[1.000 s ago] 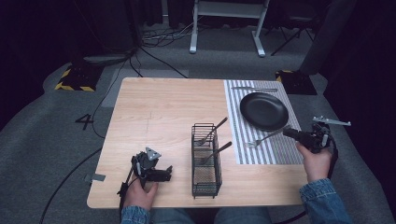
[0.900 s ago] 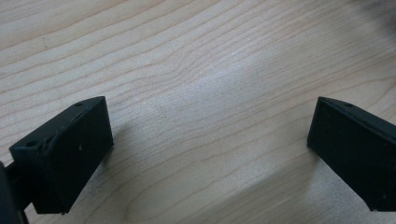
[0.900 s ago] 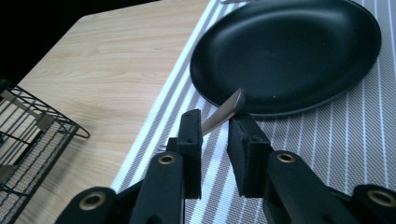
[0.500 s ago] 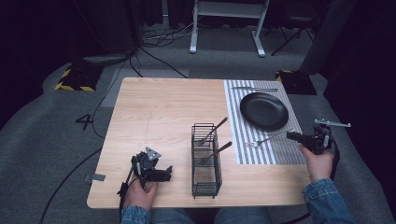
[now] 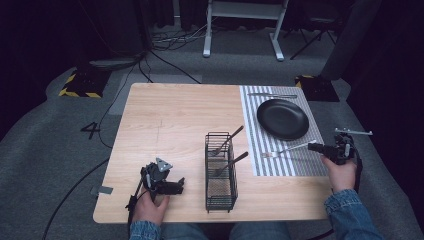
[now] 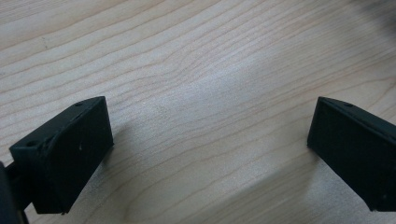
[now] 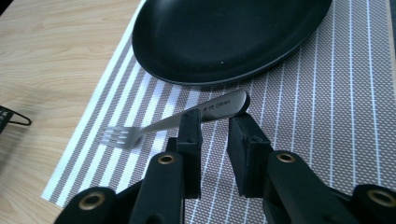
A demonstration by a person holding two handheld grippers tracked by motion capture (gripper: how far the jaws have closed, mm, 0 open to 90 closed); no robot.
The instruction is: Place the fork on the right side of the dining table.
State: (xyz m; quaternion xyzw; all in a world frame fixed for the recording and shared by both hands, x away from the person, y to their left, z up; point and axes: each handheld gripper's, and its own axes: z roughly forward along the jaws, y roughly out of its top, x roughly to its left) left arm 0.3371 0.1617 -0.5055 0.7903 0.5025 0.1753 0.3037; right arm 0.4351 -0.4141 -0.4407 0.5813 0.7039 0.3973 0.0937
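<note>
One fork [image 7: 187,122], light, stiff, slippery steel, is pinched at its handle end by the right gripper [image 7: 215,126], tines ahead-left over the striped placemat [image 7: 327,121], plate [image 7: 224,37] just beyond.

One plate [image 5: 282,118], one wire basket [image 5: 220,197], three forks [image 5: 287,149], one knife [image 5: 272,95], one placemat [image 5: 295,165].

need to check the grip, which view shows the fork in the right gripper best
The right gripper view: the fork lies close up over the striped placemat, its handle end between the jaws of the right gripper, tines pointing away beside the black plate. The high view shows it small and thin. The left gripper view faces bare table.
</note>
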